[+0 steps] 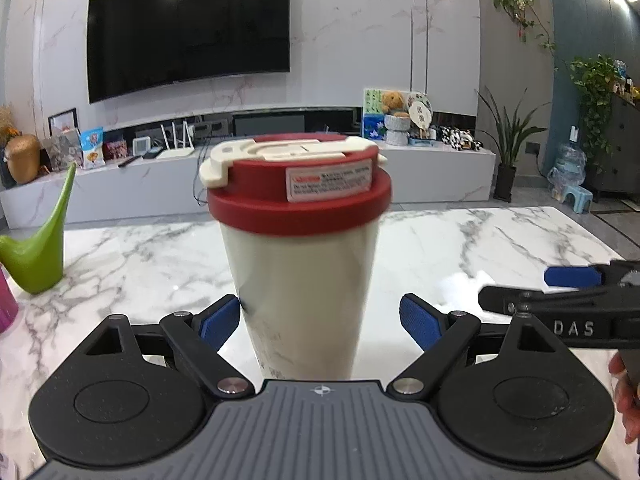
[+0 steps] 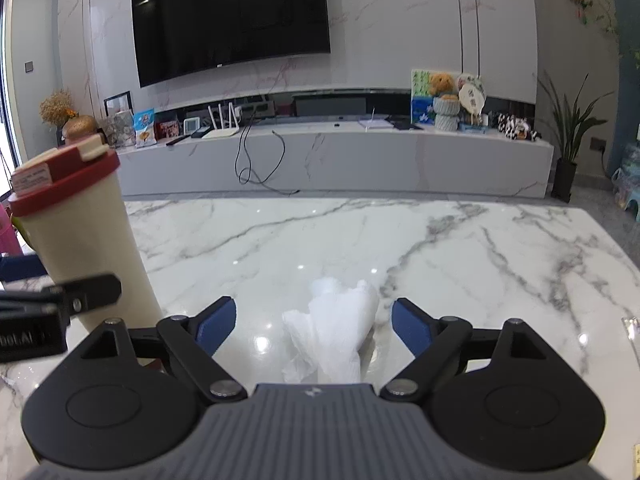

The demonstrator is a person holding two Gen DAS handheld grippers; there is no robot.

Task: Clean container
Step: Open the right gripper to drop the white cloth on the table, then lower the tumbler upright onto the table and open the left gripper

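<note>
On the marble worktop [image 1: 500,240] there is one green watering can [image 1: 38,246] at the far left, one cream container [image 1: 300,280] with a red lid [image 1: 298,196], and one crumpled white tissue [image 2: 340,328].

In the left wrist view, the watering can stands well left of the container. The container stands upright on the worktop, directly between the blue pads of the left tool [image 1: 320,322]. That tool is spread wide: its left pad [image 1: 218,322] looks to be at or just beside the container's wall, while its right pad stands apart from it, so it has no firm hold. Farther right, the right tool [image 1: 536,290] enters from the edge, with a bit of the person's hand [image 1: 626,396] below it.

Only the right wrist view shows the tissue clearly; it lies on the worktop between the widely parted fingers of the right tool [image 2: 312,326], touched by neither pad. Here the container [image 2: 92,240] stands at the left, with the left tool [image 2: 76,296] in front of it. The watering can does not appear in this view.
</note>
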